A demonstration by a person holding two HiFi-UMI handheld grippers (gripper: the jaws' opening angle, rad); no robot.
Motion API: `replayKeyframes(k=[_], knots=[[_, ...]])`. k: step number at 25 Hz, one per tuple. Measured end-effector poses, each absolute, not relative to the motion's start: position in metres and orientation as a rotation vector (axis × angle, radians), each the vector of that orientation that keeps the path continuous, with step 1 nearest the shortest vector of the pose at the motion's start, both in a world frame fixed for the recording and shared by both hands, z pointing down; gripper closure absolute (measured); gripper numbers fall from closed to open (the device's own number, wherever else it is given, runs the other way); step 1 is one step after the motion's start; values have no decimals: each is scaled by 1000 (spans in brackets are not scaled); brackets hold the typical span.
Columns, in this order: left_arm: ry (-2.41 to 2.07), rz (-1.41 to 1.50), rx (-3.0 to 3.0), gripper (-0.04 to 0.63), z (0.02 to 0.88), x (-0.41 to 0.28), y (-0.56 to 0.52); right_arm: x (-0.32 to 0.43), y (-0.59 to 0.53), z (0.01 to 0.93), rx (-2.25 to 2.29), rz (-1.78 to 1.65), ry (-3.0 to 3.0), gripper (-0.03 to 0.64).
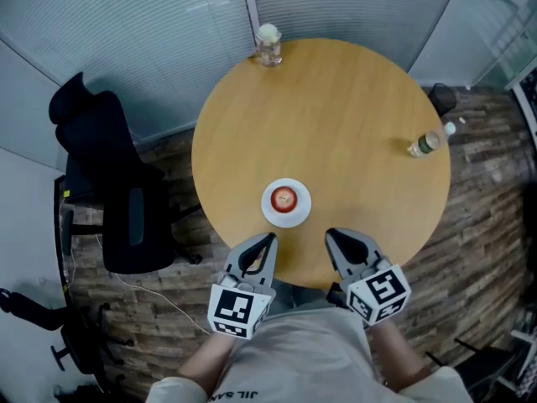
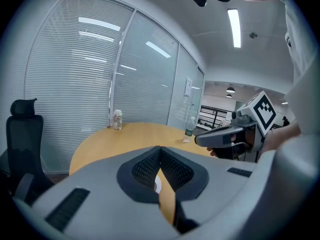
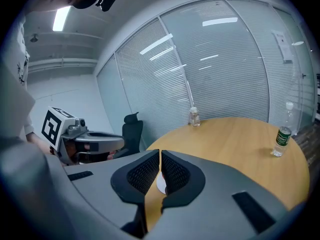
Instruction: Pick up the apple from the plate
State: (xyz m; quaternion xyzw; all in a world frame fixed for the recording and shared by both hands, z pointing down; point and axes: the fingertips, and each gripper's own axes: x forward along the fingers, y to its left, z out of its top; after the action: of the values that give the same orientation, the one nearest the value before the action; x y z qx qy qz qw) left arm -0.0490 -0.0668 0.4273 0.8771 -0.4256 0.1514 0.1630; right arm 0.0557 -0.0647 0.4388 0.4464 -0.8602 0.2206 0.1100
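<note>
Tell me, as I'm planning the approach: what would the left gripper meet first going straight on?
Probably the near rim of the white plate, just ahead of the left gripper, with the apple behind it; depth is unclear, so maybe the table first.

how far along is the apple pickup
Nothing done yet: the red apple sits on the small white plate at the person's edge of the round wooden table. In hand: nothing; the left gripper and right gripper hover short of the plate, both shut and empty. Left: open one, reach in, grasp and lift the apple.
</note>
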Motion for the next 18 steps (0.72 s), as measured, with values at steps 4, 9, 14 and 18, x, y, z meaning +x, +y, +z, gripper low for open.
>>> replayKeyframes(k=[4,9,14,18], knots=[[-1178,439,2512,588,435,-47,-76,57,-73,442,1336,660,-2511,581],[-1138,467,2514,549,451,-42,-88,58,-83,448,1344,677,-2487,581],[-1100,545,2516,511,474,-36,-99,55,-90,455,1326,710,-2477,581],[-1093,590,2513,465,495,-33,-112,51,-96,465,1304,734,-2468,581]])
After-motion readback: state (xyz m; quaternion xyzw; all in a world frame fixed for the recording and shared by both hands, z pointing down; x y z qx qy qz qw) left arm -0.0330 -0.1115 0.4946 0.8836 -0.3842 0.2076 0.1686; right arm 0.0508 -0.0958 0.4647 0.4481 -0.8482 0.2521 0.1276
